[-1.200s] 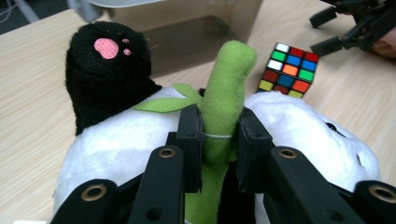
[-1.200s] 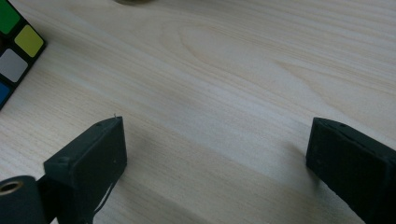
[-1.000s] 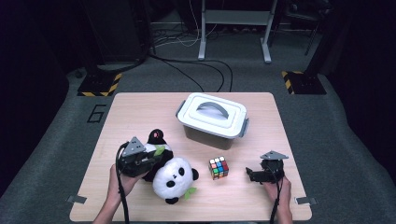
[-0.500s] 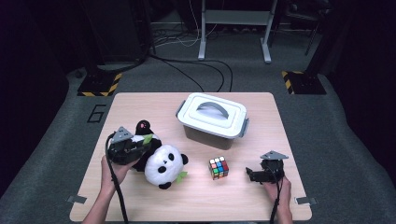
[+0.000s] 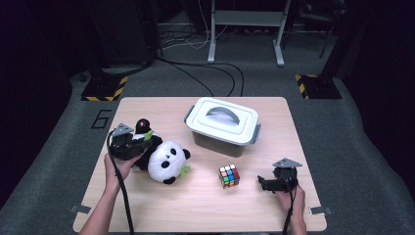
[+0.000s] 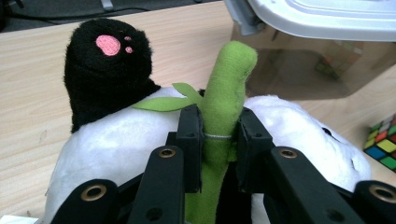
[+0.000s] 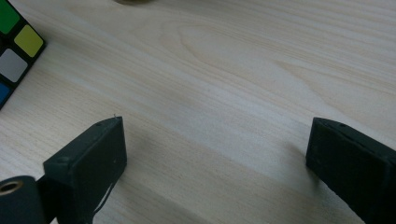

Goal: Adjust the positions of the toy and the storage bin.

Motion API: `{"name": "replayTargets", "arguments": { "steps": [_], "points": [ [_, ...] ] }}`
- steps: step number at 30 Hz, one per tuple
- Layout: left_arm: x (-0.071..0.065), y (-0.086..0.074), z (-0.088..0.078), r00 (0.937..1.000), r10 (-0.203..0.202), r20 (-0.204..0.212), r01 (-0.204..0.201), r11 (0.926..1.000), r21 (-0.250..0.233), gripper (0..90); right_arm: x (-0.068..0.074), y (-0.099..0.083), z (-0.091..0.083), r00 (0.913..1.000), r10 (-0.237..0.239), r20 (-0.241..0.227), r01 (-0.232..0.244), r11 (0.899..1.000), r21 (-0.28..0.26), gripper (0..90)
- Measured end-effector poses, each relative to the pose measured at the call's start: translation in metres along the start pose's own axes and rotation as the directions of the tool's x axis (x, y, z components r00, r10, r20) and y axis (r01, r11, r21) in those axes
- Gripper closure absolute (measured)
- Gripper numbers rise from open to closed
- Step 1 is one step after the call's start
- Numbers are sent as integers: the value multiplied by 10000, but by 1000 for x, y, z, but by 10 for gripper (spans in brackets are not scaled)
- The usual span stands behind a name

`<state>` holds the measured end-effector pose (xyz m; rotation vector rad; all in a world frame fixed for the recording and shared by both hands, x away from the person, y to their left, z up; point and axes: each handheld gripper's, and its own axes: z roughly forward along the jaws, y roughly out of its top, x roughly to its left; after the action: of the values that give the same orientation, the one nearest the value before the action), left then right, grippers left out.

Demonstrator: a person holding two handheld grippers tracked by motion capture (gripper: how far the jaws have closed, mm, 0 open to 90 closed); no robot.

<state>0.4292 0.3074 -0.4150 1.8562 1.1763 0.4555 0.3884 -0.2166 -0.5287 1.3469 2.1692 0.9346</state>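
A black and white panda plush (image 5: 164,160) lies on the left half of the wooden table (image 5: 161,205). My left gripper (image 5: 141,145) is shut on the green bamboo stalk (image 6: 223,105) sewn to the panda (image 6: 116,144), whose black paw with a pink pad sticks up at the left in the left gripper view. At the table's front right, my right gripper (image 5: 261,183) rests open with bare wood between its jaws (image 7: 215,154). A colourful puzzle cube (image 5: 229,176) sits just left of it and peeks in at the right gripper view's left edge (image 7: 14,51).
A white lidded storage box (image 5: 222,125) with a handle stands at the table's centre back; in the left gripper view the storage box (image 6: 303,42) fills the upper right corner. Cables, a metal stand and hazard-striped blocks lie on the dark floor beyond.
My left gripper has dragged the panda leftward and a little toward the back of the table. The right gripper and the cube have stayed put.
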Motion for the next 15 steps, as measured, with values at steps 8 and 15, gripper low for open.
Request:
{"name": "replayTargets", "arguments": {
  "steps": [8, 15],
  "points": [
    [18, 9, 13, 9986, -529, -96, 529, 9986, 5, 745, 0, 0, 0, 10000, 1, 0, -1, 10000, 0, 44],
    [28, 17, 24, 9965, -802, -220, 800, 9968, -85, 744, 0, 0, 0, 10000, 0, 1, 0, 10000, 7, 45]
  ]
}}
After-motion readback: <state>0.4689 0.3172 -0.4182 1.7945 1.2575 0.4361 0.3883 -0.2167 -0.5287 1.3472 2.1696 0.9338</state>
